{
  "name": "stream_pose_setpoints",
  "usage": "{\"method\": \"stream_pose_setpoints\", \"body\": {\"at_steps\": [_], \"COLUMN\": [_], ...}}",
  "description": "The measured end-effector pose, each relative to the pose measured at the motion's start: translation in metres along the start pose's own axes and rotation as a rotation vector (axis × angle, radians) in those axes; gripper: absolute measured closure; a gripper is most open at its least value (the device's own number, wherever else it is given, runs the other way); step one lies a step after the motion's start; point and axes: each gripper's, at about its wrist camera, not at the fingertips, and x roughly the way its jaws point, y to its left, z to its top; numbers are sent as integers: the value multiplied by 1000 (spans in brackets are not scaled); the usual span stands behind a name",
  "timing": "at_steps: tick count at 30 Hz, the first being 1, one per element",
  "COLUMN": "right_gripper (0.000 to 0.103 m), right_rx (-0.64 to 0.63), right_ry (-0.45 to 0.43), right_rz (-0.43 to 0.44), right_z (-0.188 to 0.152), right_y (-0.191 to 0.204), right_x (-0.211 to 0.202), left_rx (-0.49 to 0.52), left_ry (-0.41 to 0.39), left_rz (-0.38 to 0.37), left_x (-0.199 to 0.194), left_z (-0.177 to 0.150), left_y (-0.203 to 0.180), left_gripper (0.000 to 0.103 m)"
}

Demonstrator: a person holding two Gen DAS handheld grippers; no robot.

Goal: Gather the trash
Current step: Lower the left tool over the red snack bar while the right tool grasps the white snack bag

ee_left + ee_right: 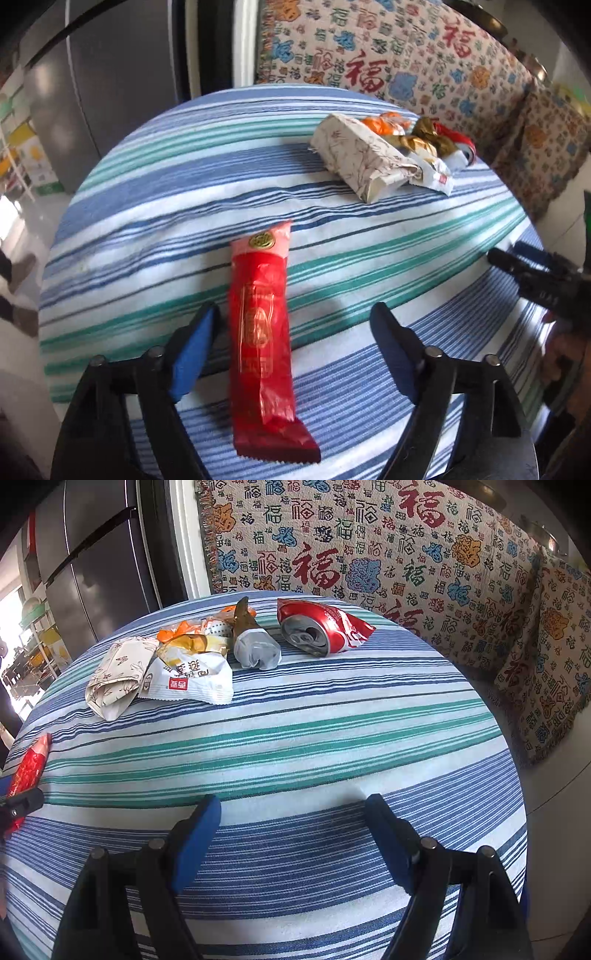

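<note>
The left claw (295, 321) is angling downward with its blue-padded jaws standing wide apart. The right claw (291, 812) is tilting down likewise, jaws spread and gripping nothing.

Your red wrapper (262, 343) lies flat on the striped cloth, alone. Farther back sit a floral paper packet (118, 674), a white snack bag (192, 681), orange wrappers (181, 631) and a crushed red can (317, 631).
</note>
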Motion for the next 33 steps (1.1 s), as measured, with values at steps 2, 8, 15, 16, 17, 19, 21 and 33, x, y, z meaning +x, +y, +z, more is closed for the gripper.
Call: {"method": "stream_pose_setpoints", "body": {"at_steps": [2, 8, 15, 16, 17, 19, 21, 33], "right_gripper": [21, 21, 22, 22, 22, 22, 21, 84], "right_rx": [0, 2, 14, 34, 51, 82, 113, 11], "right_ry": [0, -6, -34, -25, -21, -28, -16, 6], "right_rz": [0, 30, 208, 226, 233, 228, 242, 303], "right_z": [0, 1, 44, 53, 60, 75, 82, 53], "right_y": [0, -1, 18, 20, 22, 24, 25, 32], "right_x": [0, -3, 5, 10, 15, 25, 35, 1], "left_rx": [26, -34, 25, 35, 41, 41, 34, 15], "left_ry": [-8, -11, -15, -17, -20, -20, -18, -17], "left_rz": [23, 24, 68, 78, 82, 79, 79, 96], "left_x": [3, 5, 9, 9, 10, 10, 11, 14], "left_z": [2, 7, 2, 1, 1, 2, 3, 6], "left_y": [-2, 8, -1, -3, -4, -4, -3, -3], "left_gripper": [17, 16, 11, 10, 9, 8, 7, 3]}}
